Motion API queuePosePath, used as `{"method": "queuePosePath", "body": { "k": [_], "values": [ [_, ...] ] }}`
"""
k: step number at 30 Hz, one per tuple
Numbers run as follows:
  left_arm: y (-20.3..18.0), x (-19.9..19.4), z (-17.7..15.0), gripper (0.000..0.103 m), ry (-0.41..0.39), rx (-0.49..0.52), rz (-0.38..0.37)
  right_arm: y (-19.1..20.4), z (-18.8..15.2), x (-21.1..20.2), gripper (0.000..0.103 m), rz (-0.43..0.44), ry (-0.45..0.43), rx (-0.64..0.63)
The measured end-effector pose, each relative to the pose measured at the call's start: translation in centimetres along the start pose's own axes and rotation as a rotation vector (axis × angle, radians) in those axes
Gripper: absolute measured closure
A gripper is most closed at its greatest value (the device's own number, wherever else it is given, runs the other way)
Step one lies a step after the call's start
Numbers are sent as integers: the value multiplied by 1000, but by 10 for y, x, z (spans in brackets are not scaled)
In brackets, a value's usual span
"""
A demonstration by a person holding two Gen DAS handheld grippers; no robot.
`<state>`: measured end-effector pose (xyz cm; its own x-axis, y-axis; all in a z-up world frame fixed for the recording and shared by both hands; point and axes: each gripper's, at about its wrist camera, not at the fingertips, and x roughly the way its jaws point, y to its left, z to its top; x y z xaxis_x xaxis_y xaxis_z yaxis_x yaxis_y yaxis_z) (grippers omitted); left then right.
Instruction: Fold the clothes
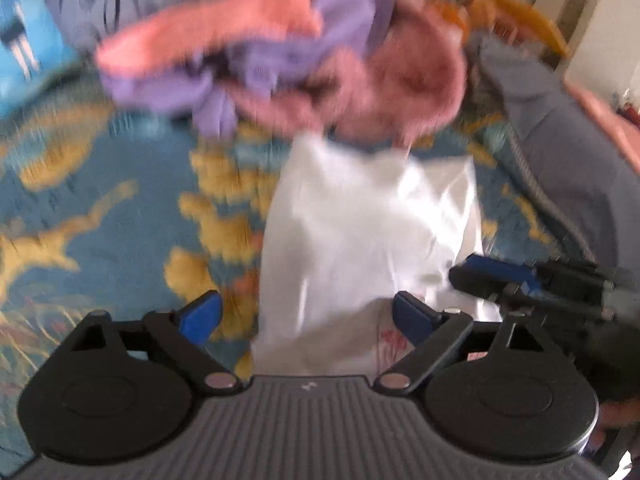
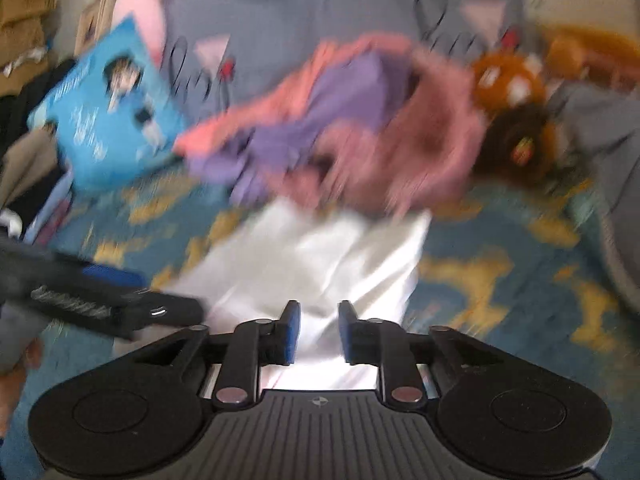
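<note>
A white garment [image 1: 360, 232] lies on the blue and yellow bedspread [image 1: 100, 216], folded into a rough rectangle. It also shows in the right wrist view [image 2: 320, 256]. My left gripper [image 1: 308, 314] is open, its fingers wide apart over the garment's near edge. My right gripper [image 2: 318, 332] is partly open, with a narrow gap over the white cloth; nothing is pinched. The right gripper shows in the left wrist view [image 1: 500, 276] at the garment's right edge. The left gripper shows in the right wrist view [image 2: 160, 308] at its left edge. Both views are blurred.
A heap of pink, salmon and purple clothes [image 1: 300, 60] lies beyond the white garment, and shows too in the right wrist view [image 2: 340, 128]. A blue printed cushion [image 2: 108, 116] stands at the left. A brown plush toy [image 2: 516, 96] and grey bedding [image 1: 560, 152] lie at the right.
</note>
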<state>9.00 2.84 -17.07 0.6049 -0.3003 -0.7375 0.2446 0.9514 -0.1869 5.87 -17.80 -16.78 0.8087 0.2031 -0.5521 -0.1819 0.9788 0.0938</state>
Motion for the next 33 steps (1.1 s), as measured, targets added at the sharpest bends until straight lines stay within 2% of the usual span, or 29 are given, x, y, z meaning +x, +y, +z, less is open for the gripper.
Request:
{"method": "queuePosePath", "body": {
  "k": [3, 5, 7, 8, 9, 11, 15, 17, 20, 24, 27, 28, 31, 33],
  "values": [
    [0, -19, 2, 10, -80, -20, -32, -5, 13, 16, 69, -9, 18, -47],
    [-3, -20, -1, 9, -78, -18, -59, -5, 19, 37, 69, 1, 57, -96],
    [-11, -11, -4, 9, -38, 21, -64, -7, 20, 70, 68, 9, 154, -113],
    [-15, -6, -5, 9, -13, 43, -59, -9, 20, 84, 65, 7, 186, -114],
    [-20, 3, -9, 8, 25, 69, -28, -13, 21, 92, 58, 11, 188, -111],
    [-20, 16, -15, 3, 73, 80, 19, -17, 32, 99, 53, 20, 204, -101],
    [3, 22, -15, 1, 120, -61, -23, -20, 58, 90, 66, -25, 177, -87],
    [4, 22, -16, 0, 123, -58, -10, -26, 66, 77, 66, -36, 122, -28],
    [6, 18, -17, 0, 121, -47, 8, -29, 67, 64, 66, -22, 101, 20],
    [8, 12, -13, 1, 98, -55, 18, -14, 46, 53, 63, -32, 93, -27],
    [18, 16, -9, 1, 114, -92, 35, -14, 16, 67, 59, -91, 198, -105],
    [22, 18, -10, 0, 131, -114, 39, -18, 7, 67, 53, -101, 185, -105],
    [32, 20, -11, 0, 151, -157, 37, -35, 4, 43, 57, -178, 102, 66],
    [34, 16, -10, 0, 140, -150, 64, -43, -1, 23, 58, -167, 67, 166]
  ]
}}
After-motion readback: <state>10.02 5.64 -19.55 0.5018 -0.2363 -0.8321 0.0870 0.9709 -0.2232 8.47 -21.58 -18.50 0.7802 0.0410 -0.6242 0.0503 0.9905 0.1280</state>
